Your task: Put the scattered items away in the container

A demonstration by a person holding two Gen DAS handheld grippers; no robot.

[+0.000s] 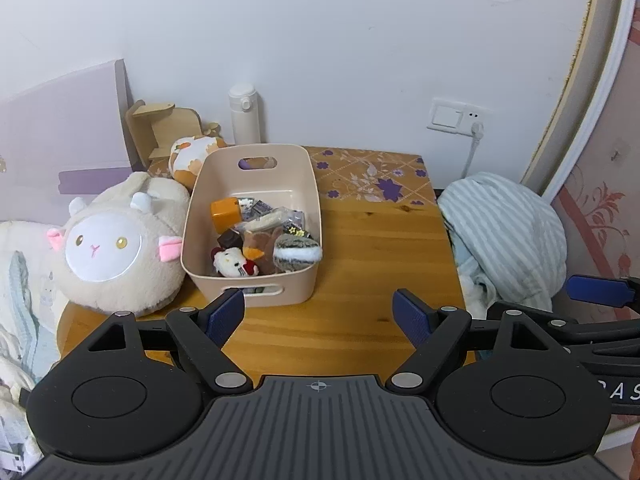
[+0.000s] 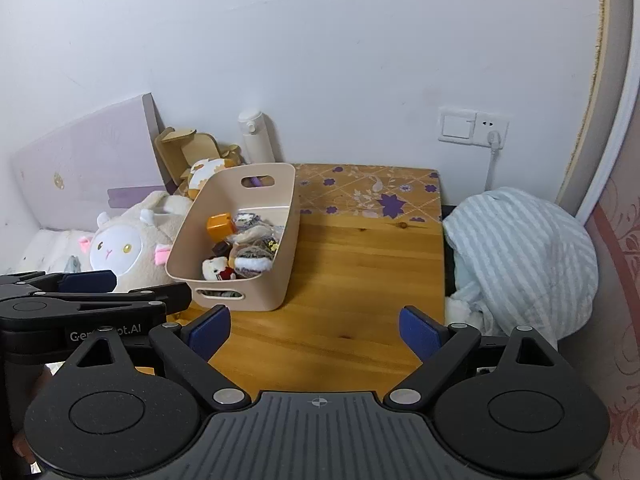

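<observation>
A beige plastic bin [image 1: 304, 184] with handle cut-outs stands on the wooden table [image 1: 360, 280]; it also shows in the right wrist view [image 2: 288, 216]. Inside lie several small items: an orange block [image 1: 226, 208], a small white cat plush [image 1: 232, 266], a grey striped plush [image 1: 298, 254] and wrapped packets. My left gripper [image 1: 318, 314] is open and empty, just in front of the bin. My right gripper [image 2: 316, 330] is open and empty over the table's front, right of the bin. The left gripper also shows in the right wrist view [image 2: 88, 282].
A large cream sheep plush [image 1: 116, 236] lies left of the bin. An orange-and-white plush [image 1: 192, 156], a wooden stand [image 1: 160, 128] and a white bottle [image 1: 244, 116] stand behind. A striped cloth [image 1: 508, 232] lies right of the table. A purple floral mat [image 1: 368, 176] covers the back.
</observation>
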